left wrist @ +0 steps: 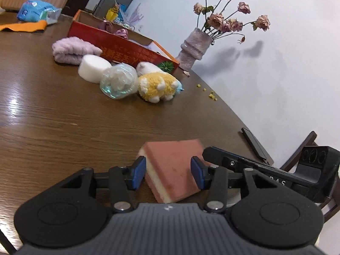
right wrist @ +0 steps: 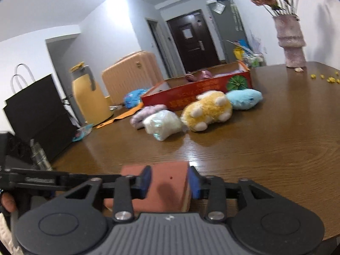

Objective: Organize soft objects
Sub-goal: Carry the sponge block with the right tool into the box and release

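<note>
Brown wood counter (left wrist: 53, 116), kind of glossy. Left fingers (left wrist: 167, 172) were pinching a pink-and-cream sponge (left wrist: 172, 163) at a middling gap, one blue pad on each side. Right fingers (right wrist: 169, 182) straddled the same sponge, but I couldn't tell if they were actually squeezing it. It looked light and squishy and not slippery, so I'd hold the two side faces gently. Off at 11 o'clock sat the yellow plush (left wrist: 157, 87) and the red box (left wrist: 127, 53).

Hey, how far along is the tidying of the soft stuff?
A few purple items already lie in the red box. The pink sponge sits between the fingers of the left gripper. Left on the table: purple towel, white foam, wrapped ball, yellow plush, blue plush.
</note>
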Available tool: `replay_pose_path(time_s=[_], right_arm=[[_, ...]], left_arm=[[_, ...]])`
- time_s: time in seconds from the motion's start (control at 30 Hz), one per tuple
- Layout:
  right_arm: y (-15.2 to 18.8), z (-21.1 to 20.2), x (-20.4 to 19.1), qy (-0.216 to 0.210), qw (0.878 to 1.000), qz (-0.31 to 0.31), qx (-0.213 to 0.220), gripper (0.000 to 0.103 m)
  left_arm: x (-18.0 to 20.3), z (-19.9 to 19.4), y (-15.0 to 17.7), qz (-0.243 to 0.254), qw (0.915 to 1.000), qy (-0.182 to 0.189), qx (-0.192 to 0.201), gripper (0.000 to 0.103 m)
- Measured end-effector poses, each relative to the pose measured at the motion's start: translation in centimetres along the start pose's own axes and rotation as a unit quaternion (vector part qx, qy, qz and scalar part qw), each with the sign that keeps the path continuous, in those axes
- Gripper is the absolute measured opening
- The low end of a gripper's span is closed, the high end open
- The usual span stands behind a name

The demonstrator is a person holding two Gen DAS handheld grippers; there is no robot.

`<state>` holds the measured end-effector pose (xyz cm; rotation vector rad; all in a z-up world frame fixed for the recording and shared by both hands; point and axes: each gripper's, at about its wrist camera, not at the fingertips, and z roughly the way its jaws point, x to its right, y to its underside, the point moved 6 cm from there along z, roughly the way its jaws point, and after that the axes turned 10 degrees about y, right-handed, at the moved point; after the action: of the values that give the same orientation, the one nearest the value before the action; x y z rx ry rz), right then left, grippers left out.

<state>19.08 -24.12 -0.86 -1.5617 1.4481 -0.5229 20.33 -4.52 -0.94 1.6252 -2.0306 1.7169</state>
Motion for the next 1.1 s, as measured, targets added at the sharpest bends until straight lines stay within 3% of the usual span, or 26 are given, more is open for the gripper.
replay_pose_path(time_s=[0.07,0.2,0.4,0.47,0.63,0.73,0.87,0.97,1.1], right_arm=[[0.3,0.4,0.6,0.02,1.0,0.004,0.0,0.048],[0.8,1.0,0.9,-0.016,0.999,0.028,-0.009,0.047],[1.1,1.8,0.8,-0.019,0.999,0.028,-0.002,0.045],[1.0,1.9,0.8,-0.031,0.999,0.034,-0.008,0.036],[0.4,1.9,0.3,-0.033,0.999,0.006,-0.005,0.035],[-2.9,2.7,0.2,-0.028,0.999,-0.015,0.011,0.035],[-10.6,3.5,-0.7,-0.029,0.995,-0.059,0.069,0.035],[-16.3,6.1,0.0,-0.026,0.994,-0.06,0.092,0.034],[-20.9,10.4,1.2,-0.012,0.995,-0.05,0.086,0.034]], left_arm=[[-0.3,-0.1,0.2,0.001,1.0,-0.009,-0.001,0.047],[-0.8,0.1,0.6,-0.011,0.9999,0.0,-0.007,0.047],[-1.1,0.7,0.6,-0.023,0.9995,0.018,-0.011,0.046],[-1.1,0.7,0.5,-0.028,0.9994,0.016,-0.015,0.045],[-0.4,1.1,-0.5,0.011,0.9999,0.003,-0.009,0.039],[0.0,1.7,-4.4,0.032,0.9994,0.008,0.002,0.036],[1.7,2.1,-12.6,0.087,0.9952,0.013,0.044,0.036],[1.6,4.0,-18.7,0.083,0.9951,0.021,0.05,0.035],[-0.3,8.2,-24.7,0.066,0.9973,0.005,0.033,0.032]])
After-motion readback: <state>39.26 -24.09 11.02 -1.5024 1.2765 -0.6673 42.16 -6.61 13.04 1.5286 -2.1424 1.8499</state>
